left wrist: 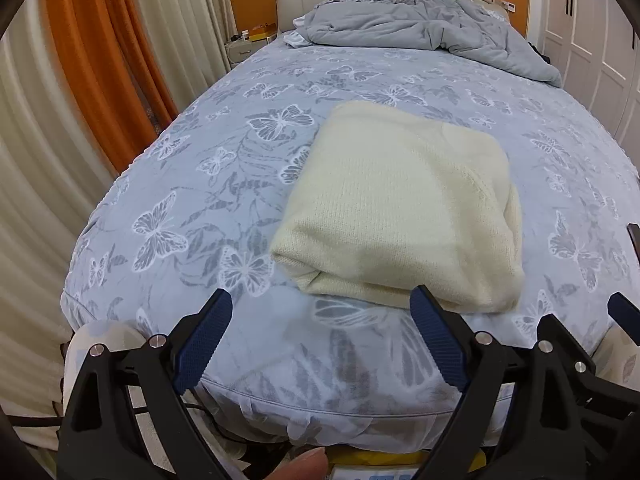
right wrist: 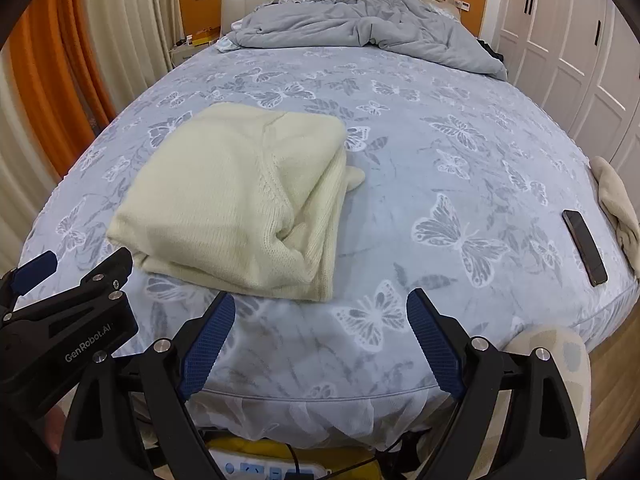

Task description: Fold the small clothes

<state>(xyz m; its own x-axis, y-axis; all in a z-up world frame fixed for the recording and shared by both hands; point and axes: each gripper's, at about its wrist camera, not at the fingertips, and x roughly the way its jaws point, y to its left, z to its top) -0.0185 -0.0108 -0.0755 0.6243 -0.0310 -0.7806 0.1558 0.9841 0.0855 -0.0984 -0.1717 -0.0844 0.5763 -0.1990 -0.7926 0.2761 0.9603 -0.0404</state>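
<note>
Bed (left wrist: 224, 184) is covered by a blue-grey sheet with a white butterfly print; a crumpled grey duvet (left wrist: 404, 20) is piled at the head edge.

Cream knit sweater (left wrist: 400, 208) is seen folded into a thick, roughly square bundle, lying flat on the sheet near the foot edge, about mid-width. Fine ribbed knit is visible on top. Several layers are stacked along the right side in the right wrist view, with rounded fold edges and a small flap poking out toward the bed's middle. The near left corner is slightly lifted, layers showing.

A beige cloth (right wrist: 618, 204) is draped over the bed's right edge. A dark phone (right wrist: 584, 246) is laid flat just beside it, near the right foot corner.

Left gripper (left wrist: 322, 330) is held over the foot edge, jaws spread wide, nothing between them; the sweater's near edge sits just beyond the right fingertip. Right gripper (right wrist: 320, 330) is likewise held wide, empty, sweater just beyond its left fingertip.
</note>
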